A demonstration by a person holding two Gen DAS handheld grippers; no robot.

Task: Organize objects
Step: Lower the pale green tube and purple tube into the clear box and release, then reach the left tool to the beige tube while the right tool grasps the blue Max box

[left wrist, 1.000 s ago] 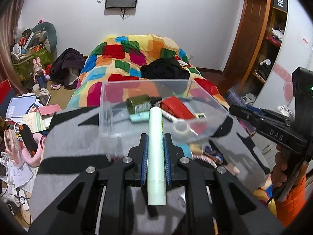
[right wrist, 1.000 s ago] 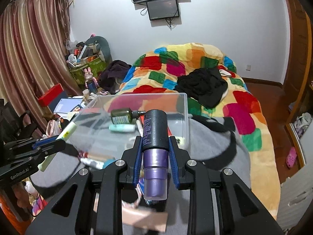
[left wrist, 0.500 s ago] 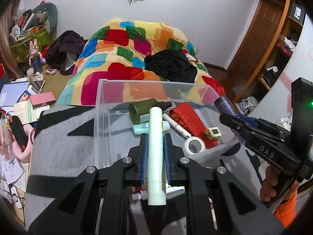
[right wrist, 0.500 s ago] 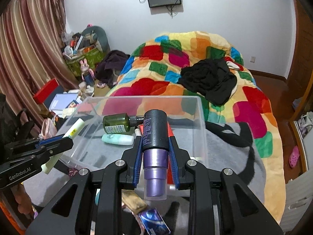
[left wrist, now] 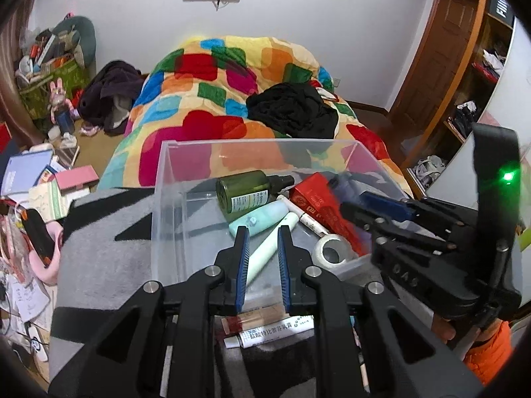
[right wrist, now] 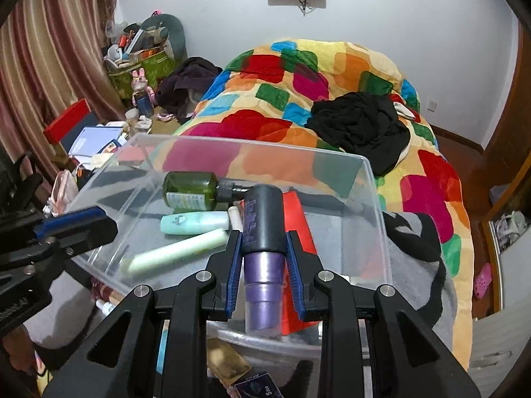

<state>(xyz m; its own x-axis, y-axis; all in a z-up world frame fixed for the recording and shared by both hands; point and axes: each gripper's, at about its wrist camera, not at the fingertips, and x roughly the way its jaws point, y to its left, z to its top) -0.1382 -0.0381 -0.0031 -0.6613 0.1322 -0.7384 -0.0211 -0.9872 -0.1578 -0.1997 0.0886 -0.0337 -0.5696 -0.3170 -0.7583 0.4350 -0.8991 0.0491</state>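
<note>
We hold two grippers over one clear bin (left wrist: 159,199): the left gripper (left wrist: 262,258) has its jaws spread wide and bare, while the right gripper (right wrist: 262,252) has its jaws clamped on one purple bottle (right wrist: 264,248) with a dark cap, poised over the bin's near right corner. Inside the bin we count one pale green tube (left wrist: 265,248) lying slantwise just beyond and below the left jaws, one mint tube (left wrist: 259,217), one green bottle (left wrist: 242,194), one white marker (left wrist: 307,219), one red box (left wrist: 318,202) and one tape roll (left wrist: 332,248) near the right wall. Beyond the bin the patchwork quilt (left wrist: 212,76) covers the bed, with one black garment (left wrist: 292,109) heaped on it.
</note>
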